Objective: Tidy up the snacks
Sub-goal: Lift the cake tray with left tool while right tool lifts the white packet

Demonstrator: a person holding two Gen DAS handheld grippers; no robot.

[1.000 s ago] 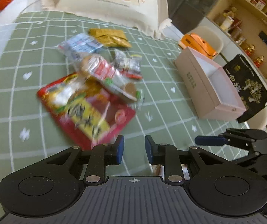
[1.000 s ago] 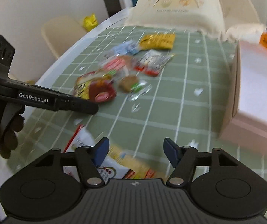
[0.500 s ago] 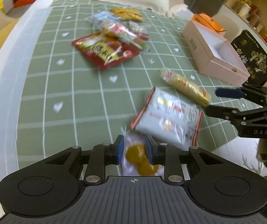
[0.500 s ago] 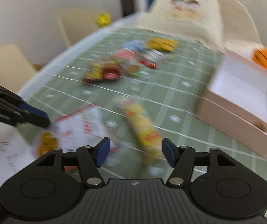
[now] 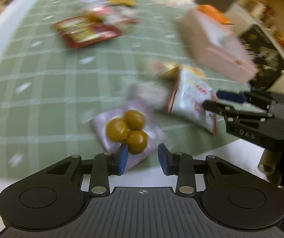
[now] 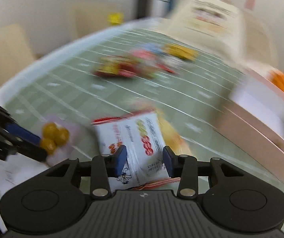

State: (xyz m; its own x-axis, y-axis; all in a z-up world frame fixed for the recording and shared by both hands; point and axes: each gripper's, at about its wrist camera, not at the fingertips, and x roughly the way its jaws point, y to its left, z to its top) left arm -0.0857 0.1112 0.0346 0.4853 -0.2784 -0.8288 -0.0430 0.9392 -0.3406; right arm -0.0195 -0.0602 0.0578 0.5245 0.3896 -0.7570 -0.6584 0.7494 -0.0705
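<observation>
A clear packet with three brown balls (image 5: 129, 130) lies on the green checked cloth at the table's near edge. My left gripper (image 5: 143, 157) is open, its pads on either side of the packet's near end. A white packet with red edges (image 6: 136, 144) lies on the cloth, and my right gripper (image 6: 145, 159) is open around its near half. A long yellow packet (image 6: 173, 136) lies partly under the white one. The white packet (image 5: 193, 101) and the right gripper also show in the left wrist view. The ball packet (image 6: 54, 136) shows in the right wrist view.
A pink open box (image 5: 215, 41) stands on the right of the table. A pile of several snack packets (image 5: 90, 29) lies further back. A cream cushion (image 6: 211, 17) sits at the far end. A black bag (image 5: 263, 59) stands beyond the box. Both views are blurred.
My left gripper has opened; the ball packet now lies on the cloth between its pads. My right gripper has come down over the white packet and narrowed a little.
</observation>
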